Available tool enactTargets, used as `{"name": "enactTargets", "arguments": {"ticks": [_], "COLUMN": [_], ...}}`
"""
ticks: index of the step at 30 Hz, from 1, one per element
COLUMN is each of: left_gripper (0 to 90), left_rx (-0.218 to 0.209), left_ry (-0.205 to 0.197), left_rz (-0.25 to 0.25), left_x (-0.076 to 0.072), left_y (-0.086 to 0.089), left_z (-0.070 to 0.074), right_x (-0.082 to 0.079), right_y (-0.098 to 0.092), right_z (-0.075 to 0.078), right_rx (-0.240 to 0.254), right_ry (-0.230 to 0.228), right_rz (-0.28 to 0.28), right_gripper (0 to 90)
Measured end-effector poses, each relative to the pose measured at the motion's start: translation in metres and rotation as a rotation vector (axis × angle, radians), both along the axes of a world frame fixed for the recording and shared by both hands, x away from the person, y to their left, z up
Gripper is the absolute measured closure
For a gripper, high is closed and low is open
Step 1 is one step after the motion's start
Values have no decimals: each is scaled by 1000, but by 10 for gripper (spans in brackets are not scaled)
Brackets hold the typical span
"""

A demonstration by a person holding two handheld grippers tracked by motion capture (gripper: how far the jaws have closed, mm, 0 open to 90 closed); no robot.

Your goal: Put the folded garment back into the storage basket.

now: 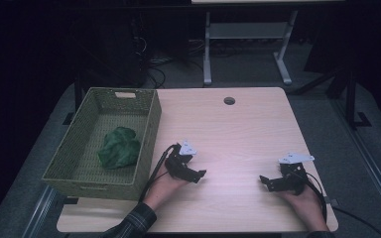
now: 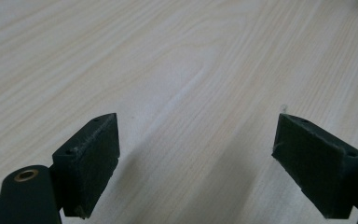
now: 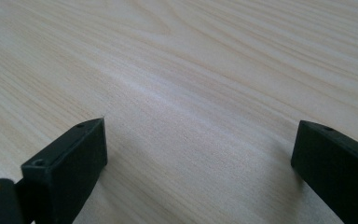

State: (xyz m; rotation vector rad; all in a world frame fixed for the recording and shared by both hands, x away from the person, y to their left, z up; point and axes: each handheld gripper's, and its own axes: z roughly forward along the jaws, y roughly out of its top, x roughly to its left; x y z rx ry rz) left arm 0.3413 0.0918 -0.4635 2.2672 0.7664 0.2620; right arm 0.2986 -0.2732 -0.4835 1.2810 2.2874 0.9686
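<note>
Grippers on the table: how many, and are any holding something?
2. The left gripper rests beside the basket, jaws open, empty. The right gripper rests near the table's right edge, open, empty.

Left tongs [image 1: 194,171] and right tongs [image 1: 267,181] low, jaws spread wide, both empty.

Green cloth [image 1: 119,147] — olive woven basket [image 1: 150,130]

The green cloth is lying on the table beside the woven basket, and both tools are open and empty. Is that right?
Not quite. The high view shows the green cloth lying inside the woven basket, not on the table. The left tool and right tool are indeed open and empty.
</note>
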Motion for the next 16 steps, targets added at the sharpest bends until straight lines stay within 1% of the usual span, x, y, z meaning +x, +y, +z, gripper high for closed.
{"name": "enactTargets", "arguments": {"ticks": [1,2,3,7,8,9,11,16], "left_gripper": [143,143,137,137,135,135,134,132], "left_rx": [17,17,29,38,19,19,5,-12], "left_ry": [9,9,-3,-18,-30,-30,-44,-52], "left_rz": [1,1,-1,-3,0,0,-4,-4], "left_x": [0,0,-1,-2,-4,-4,-5,-6], "left_y": [-1,-1,-1,-1,0,0,2,3], "left_z": [-5,-5,-9,-10,-12,-12,-14,-15], "right_x": [0,0,0,0,0,0,0,0], "right_y": [0,0,0,0,0,0,0,0], "right_z": [0,0,0,0,0,0,0,0], "right_rx": [0,0,0,0,0,0,0,0], "right_ry": [0,0,0,0,0,0,0,0], "right_rz": [0,0,0,0,0,0,1,0], "right_gripper": [31,31,31,31,31,31,31,31]}}
